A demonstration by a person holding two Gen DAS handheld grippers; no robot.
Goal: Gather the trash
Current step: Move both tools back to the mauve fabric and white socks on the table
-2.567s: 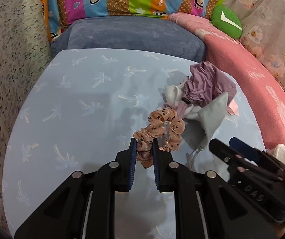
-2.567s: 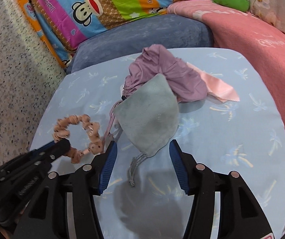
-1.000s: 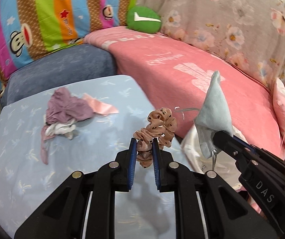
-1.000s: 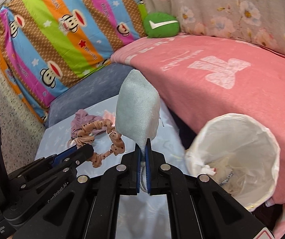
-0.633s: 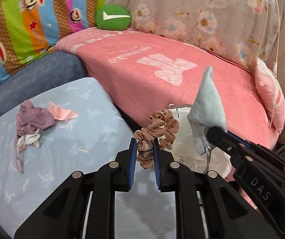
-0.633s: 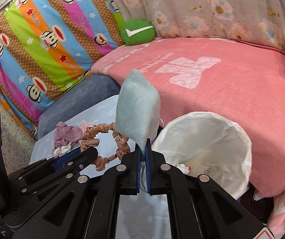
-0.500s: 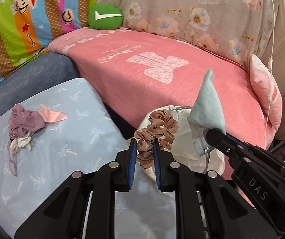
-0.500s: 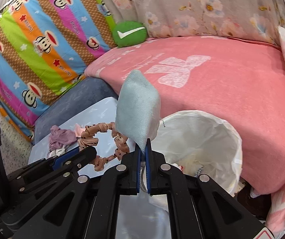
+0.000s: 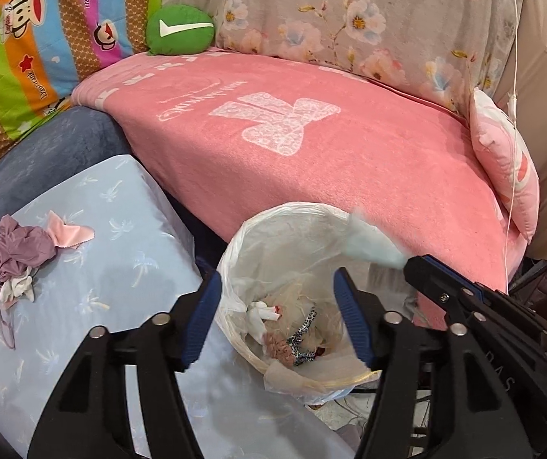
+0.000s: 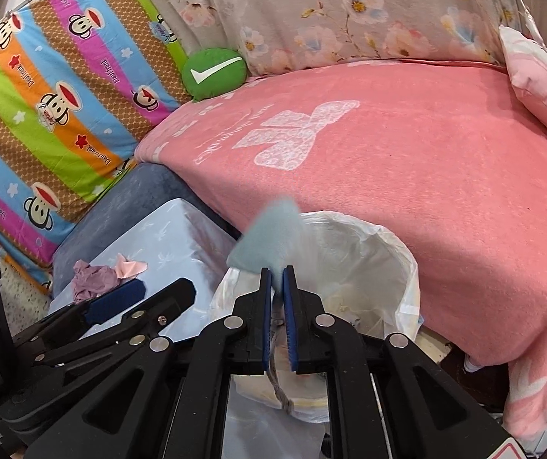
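Observation:
My left gripper (image 9: 277, 306) is open and empty above the white-lined trash bin (image 9: 235, 252). The pink spotted scrunchie (image 9: 279, 350) lies inside the bin among other scraps. My right gripper (image 10: 277, 272) hangs over the bin (image 10: 395, 252), jaws nearly shut on the light blue cloth pouch (image 10: 269, 239), which is blurred and tilted; its cord (image 10: 279, 386) hangs below. The pouch also shows in the left wrist view (image 9: 369, 243) beside the right gripper (image 9: 411, 264). A purple cloth (image 9: 20, 246) and a pink cloth (image 9: 68, 229) lie on the light blue table (image 9: 101, 298).
A pink blanket-covered sofa (image 9: 311, 141) runs behind the bin, with a green cushion (image 9: 179, 28), a pink pillow (image 9: 506, 176) and a striped monkey-print cover (image 10: 43, 107). A grey-blue cushion (image 9: 43, 145) sits behind the table. A white cord (image 9: 512, 95) hangs at right.
My left gripper has opened and the scrunchie has dropped into the bin. Both grippers have moved on over the bin. The blue pouch has tipped over and blurred, and the right jaws have parted slightly.

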